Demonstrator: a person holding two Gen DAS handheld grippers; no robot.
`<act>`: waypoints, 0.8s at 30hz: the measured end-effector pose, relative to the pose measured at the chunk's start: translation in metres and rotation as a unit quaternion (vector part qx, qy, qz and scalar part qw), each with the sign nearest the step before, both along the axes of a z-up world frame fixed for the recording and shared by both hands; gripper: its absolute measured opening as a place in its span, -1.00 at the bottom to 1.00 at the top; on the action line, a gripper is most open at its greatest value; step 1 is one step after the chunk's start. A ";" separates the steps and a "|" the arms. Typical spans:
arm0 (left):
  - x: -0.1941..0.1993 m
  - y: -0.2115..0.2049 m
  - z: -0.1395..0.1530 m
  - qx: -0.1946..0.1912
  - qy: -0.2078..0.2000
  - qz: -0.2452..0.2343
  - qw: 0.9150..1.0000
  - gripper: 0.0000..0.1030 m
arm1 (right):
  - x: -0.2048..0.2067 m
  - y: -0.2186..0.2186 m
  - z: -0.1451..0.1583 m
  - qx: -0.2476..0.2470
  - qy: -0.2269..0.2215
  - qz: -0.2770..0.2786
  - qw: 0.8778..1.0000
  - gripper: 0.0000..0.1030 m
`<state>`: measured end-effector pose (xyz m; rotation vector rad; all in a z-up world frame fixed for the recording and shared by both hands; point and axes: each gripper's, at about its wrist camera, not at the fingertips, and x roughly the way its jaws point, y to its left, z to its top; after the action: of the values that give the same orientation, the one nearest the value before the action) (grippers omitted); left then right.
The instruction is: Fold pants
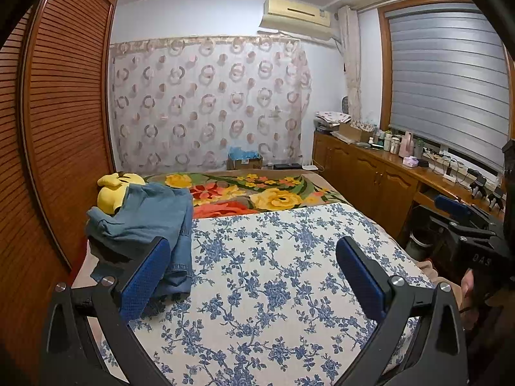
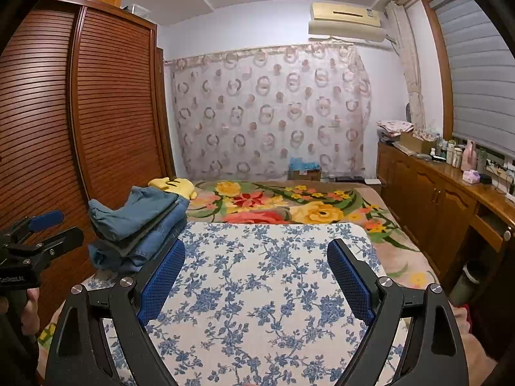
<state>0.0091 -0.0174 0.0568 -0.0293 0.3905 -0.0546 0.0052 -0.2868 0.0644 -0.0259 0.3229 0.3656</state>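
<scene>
1. The left claw [image 1: 252, 276] is standing wide open over the bed, its blue pads [image 1: 146, 276] holding nothing and only the flowered sheet showing between them.
2. The right claw [image 2: 256, 276] is likewise gaping wide, with nothing gripped, its blue pads [image 2: 349, 281] hanging above the same sheet.
3. In the left wrist view, the right claw is appearing at 3 o'clock, beside a hand [image 1: 468, 292] at the frame's edge; in the right wrist view, the left claw is showing at 9 o'clock with fingers [image 2: 30, 308] wrapping its handle.
4. The blue-and-white floral sheet [image 2: 257, 305] is lying flat on the bed, reaching toward 12 o'clock from both claws.
5. The pants [image 2: 138, 225], in blue denim, are sitting as a folded stack at about 10 o'clock from the right claw, at the sheet's far left corner, apart from both claws; one edge is hanging down toward the left claw's pad in the left wrist view.
6. A yellow plush toy [image 1: 116, 191] is lying just behind the stack, touching it.
7. A bright floral blanket [image 2: 289, 206] is covering the bed beyond the sheet at 12 o'clock.
8. A slatted wooden wardrobe [image 2: 106, 112] is standing at 9 o'clock, and a wooden cabinet [image 2: 434, 199] carrying bottles is running along 3 o'clock.
</scene>
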 end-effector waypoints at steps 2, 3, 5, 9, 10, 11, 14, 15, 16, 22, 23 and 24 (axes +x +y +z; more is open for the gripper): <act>-0.001 0.000 0.000 -0.002 -0.001 0.000 1.000 0.99 | 0.001 0.002 -0.002 0.000 0.000 -0.001 1.000 0.77; -0.001 0.000 0.000 0.000 -0.001 0.000 1.000 0.99 | 0.001 0.002 -0.002 -0.001 0.000 -0.002 1.000 0.76; -0.001 0.001 0.001 0.001 -0.001 0.002 1.000 0.99 | 0.001 0.003 -0.003 -0.002 -0.001 -0.003 1.000 0.76; -0.002 0.002 0.000 0.000 -0.001 0.002 1.000 0.99 | 0.001 0.003 -0.004 -0.002 -0.001 -0.004 1.000 0.76; -0.002 0.002 0.000 0.000 -0.001 0.002 1.000 0.99 | 0.000 0.003 -0.003 -0.002 -0.001 -0.005 1.000 0.76; -0.002 0.003 0.001 0.000 -0.001 0.003 1.000 0.99 | 0.001 0.003 -0.003 -0.002 0.000 -0.005 1.000 0.76; -0.002 0.003 0.001 -0.001 -0.002 0.001 1.000 0.99 | 0.002 0.003 -0.002 -0.002 0.000 -0.006 1.000 0.76; -0.001 0.002 0.000 0.000 -0.001 0.001 1.000 0.99 | 0.003 0.003 -0.002 -0.002 0.000 -0.005 1.000 0.76; -0.001 0.002 0.000 0.000 -0.001 0.001 1.000 0.99 | 0.003 0.003 -0.002 -0.002 0.001 -0.005 1.000 0.76; -0.003 0.005 0.001 0.000 -0.002 0.004 1.000 0.99 | 0.002 0.003 -0.003 -0.002 0.001 -0.004 1.000 0.76; -0.002 0.005 0.001 -0.001 -0.002 0.004 1.000 0.99 | 0.003 0.003 -0.003 -0.002 0.001 -0.005 1.000 0.76; -0.002 0.005 0.001 -0.001 -0.002 0.003 1.000 0.99 | 0.002 0.003 -0.003 -0.002 0.001 -0.004 1.000 0.76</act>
<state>0.0067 -0.0124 0.0578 -0.0324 0.3871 -0.0484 0.0071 -0.2842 0.0611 -0.0290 0.3256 0.3560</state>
